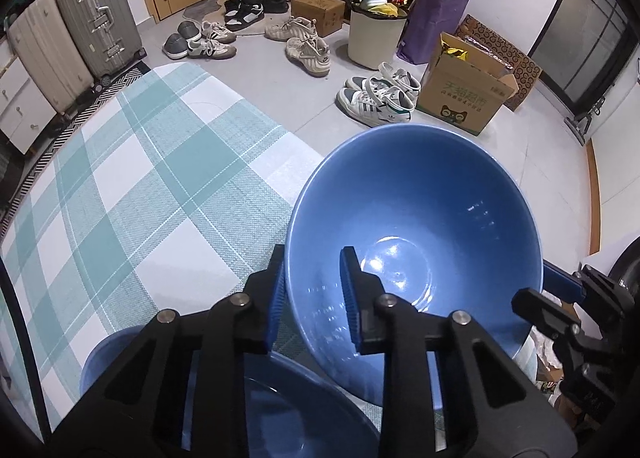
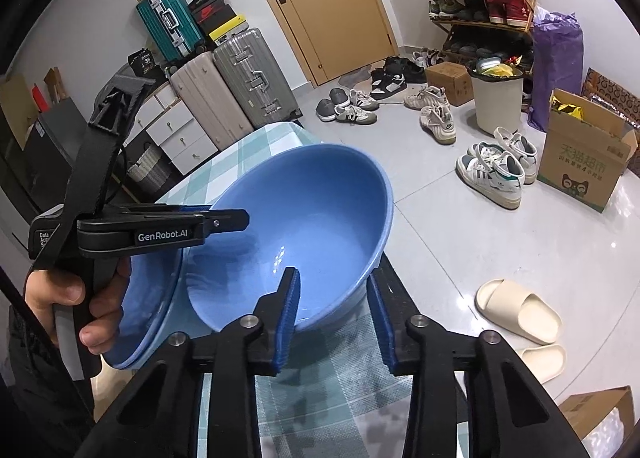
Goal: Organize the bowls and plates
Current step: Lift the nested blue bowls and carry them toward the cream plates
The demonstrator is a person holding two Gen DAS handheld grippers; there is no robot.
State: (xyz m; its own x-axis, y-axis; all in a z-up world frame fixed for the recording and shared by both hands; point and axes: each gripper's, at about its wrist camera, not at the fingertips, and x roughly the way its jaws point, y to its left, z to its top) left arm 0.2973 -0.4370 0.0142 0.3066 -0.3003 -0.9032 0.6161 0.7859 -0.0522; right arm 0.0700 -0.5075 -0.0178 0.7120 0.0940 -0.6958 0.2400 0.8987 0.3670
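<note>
Left wrist view: the left gripper [image 1: 314, 298] has its fingers [image 1: 354, 298] closed narrow on the near wall of the blue bowl [image 1: 420, 226], one finger outside the rim and one inside. The bowl fills the centre and right of the frame, tilted with its opening toward the camera, and is lifted above the counter [image 1: 140, 186], which is covered in a teal and white checked cloth. A second blue bowl [image 1: 304, 414] sits at the lower centre of the frame, beneath the gripper body. The right gripper [image 1: 560, 314] enters at the lower right edge and meets the far rim of the lifted bowl.

Right wrist view: the right gripper [image 2: 334, 314] straddles the near rim of the same blue bowl [image 2: 304, 218] at the centre of the frame, one finger inside, one outside. The fingers [image 2: 290, 318] stand at a medium gap; whether both pads press the wall cannot be told. The left gripper [image 2: 168, 230] clamps the opposite rim at the centre left, held by the person's hand [image 2: 76, 306] at the lower left. The second blue bowl [image 2: 148, 310] shows as an edge-on rim just left of the lifted bowl.

A cardboard box [image 2: 584, 162] stands on the floor at the right.
</note>
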